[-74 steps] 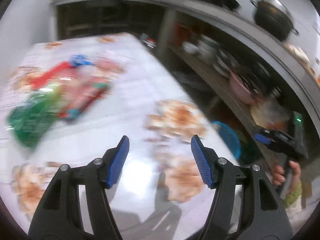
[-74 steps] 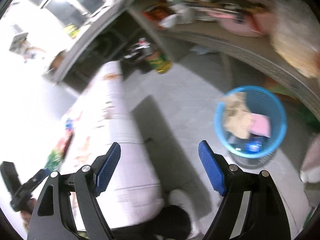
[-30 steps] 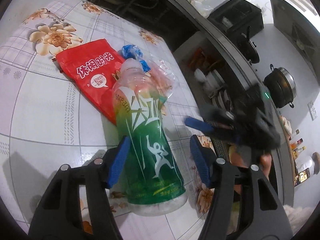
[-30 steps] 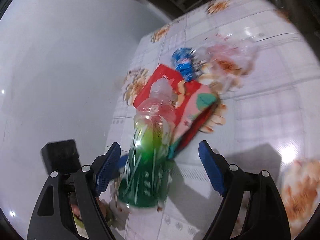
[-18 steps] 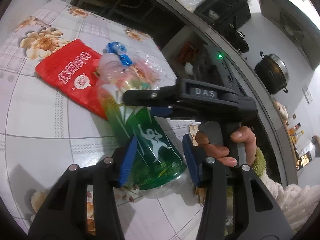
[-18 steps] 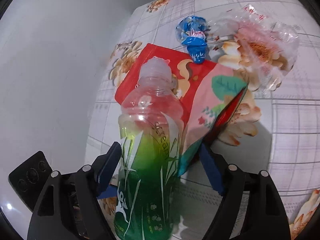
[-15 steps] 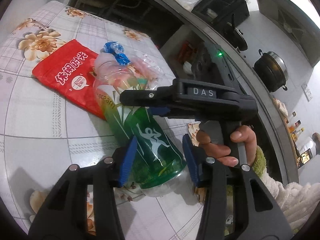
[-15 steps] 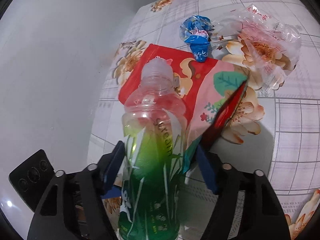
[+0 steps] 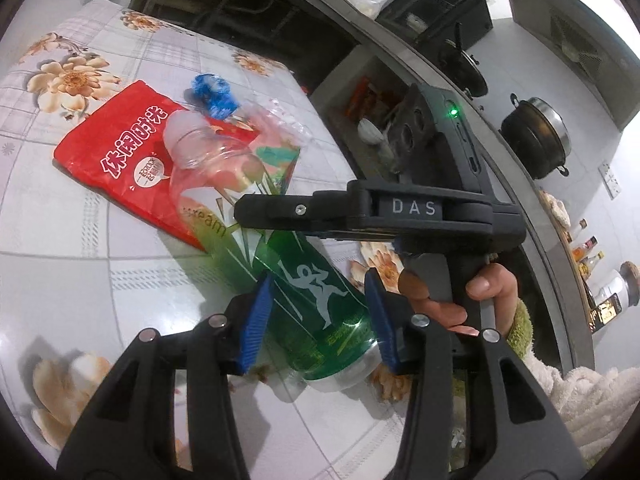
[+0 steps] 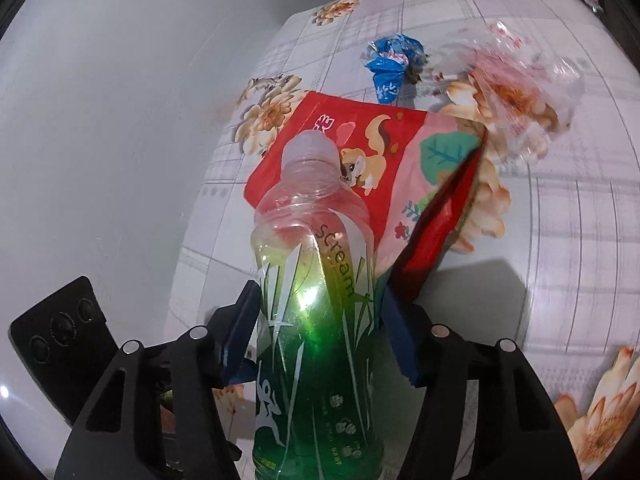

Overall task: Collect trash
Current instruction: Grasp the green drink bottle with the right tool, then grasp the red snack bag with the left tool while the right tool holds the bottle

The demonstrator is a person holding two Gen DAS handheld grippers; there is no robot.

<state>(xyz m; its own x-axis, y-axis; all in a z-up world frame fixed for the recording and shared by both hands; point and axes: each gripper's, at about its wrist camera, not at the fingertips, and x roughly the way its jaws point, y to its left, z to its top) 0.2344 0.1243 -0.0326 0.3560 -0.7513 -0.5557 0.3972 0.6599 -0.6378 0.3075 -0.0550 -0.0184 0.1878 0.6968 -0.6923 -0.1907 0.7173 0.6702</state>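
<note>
Here, through the left wrist camera: left gripper (image 9: 316, 286) clamped on the green bottle (image 9: 316, 320) near its base, blue pads pressed against both sides. Bottle tilted, cap end away from the lens, over the flowered table (image 9: 60, 240).

From left to right in this view:
- red snack bag (image 9: 120, 152) flat on the cloth, partly under the bottle's clear neck;
- crumpled blue wrapper (image 9: 212, 94) just beyond the bag;
- clear wrapper (image 9: 280, 128) beside that;
- right gripper (image 9: 260, 226), lettered DAS, reaching across the bottle's middle;
- right hand (image 9: 452, 300) wrapped round its handle, fuzzy pale sleeve behind;
- kitchen shelves and a dark lidded pot (image 9: 536, 136) at the far right.

None of that hand, sleeve or kitchen visible from the right wrist camera. Shown there instead:
- white wall (image 10: 100, 120) at the left;
- black housing of the left gripper low in the corner, with three round holes;
- bottle seen lengthwise, "scream" readable on the label;
- jaws closing on the bottle, pads already against its green lower half;
- squirrel print on the bag's face, gaping red edge of the bag just beside the right-hand pad;
- blue wrapper and clear wrapper further back on the table, apart from the bottle.
</note>
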